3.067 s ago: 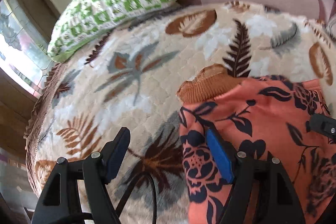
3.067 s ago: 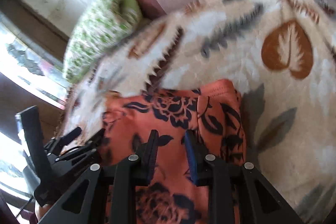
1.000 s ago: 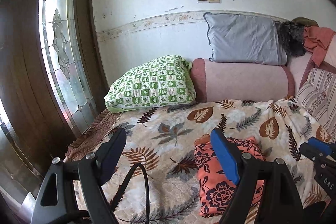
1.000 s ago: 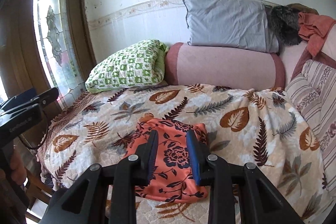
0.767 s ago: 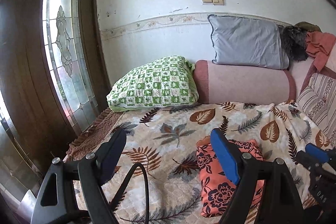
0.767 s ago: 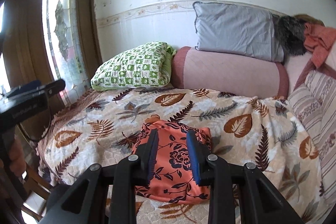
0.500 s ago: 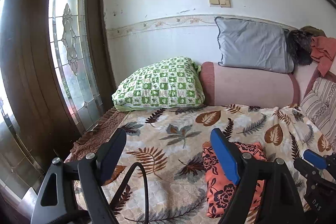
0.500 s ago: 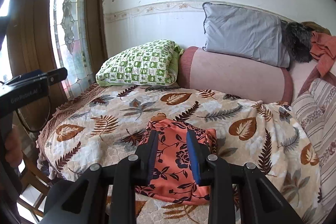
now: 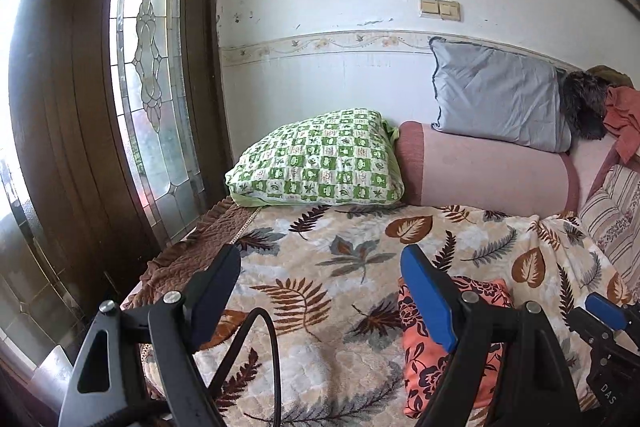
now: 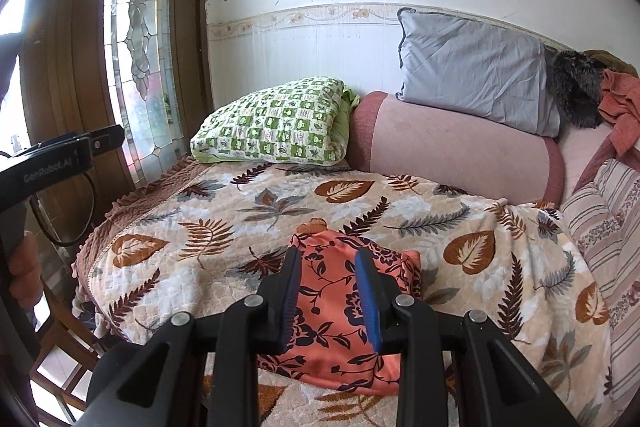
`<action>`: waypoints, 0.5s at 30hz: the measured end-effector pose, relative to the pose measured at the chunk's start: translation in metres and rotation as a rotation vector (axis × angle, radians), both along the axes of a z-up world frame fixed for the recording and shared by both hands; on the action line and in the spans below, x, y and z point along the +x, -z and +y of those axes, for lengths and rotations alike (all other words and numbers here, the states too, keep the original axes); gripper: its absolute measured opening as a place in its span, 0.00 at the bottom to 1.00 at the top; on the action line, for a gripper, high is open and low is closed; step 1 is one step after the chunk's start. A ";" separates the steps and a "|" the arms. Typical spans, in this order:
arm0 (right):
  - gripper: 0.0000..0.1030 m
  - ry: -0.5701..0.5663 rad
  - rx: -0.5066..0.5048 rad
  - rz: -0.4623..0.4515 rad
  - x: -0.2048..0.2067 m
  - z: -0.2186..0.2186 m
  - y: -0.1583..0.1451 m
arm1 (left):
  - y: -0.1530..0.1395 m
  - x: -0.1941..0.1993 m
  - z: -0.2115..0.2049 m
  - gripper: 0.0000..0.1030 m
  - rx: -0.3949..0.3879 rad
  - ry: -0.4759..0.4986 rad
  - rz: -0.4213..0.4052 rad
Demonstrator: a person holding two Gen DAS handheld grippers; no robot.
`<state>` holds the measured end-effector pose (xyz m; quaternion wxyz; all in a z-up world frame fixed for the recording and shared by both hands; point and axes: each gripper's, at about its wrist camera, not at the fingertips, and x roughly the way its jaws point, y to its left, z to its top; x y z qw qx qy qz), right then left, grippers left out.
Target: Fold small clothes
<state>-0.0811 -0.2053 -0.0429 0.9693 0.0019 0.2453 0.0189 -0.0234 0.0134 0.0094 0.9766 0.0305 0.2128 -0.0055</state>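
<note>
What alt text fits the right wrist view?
A folded orange floral garment lies on a leaf-print bedspread, seen between the empty, part-open fingers of the right tool held above it. Behind are a green checked pillow, a pink bolster and a grey pillow.

Bright daylight via window [image 9: 148,99], L-edge glare, fisheye warp, maybe slight blur.

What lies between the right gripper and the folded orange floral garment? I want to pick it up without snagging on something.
Nothing visible does. The orange floral garment lies alone on the leaf-print bedspread, straight ahead of the right gripper, whose jaws hold nothing. The pillows sit behind it, by the wall.
</note>
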 end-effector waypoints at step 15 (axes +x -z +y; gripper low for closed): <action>0.30 0.018 0.005 0.008 0.006 -0.007 0.002 | 0.004 0.006 -0.003 0.80 -0.001 0.015 0.020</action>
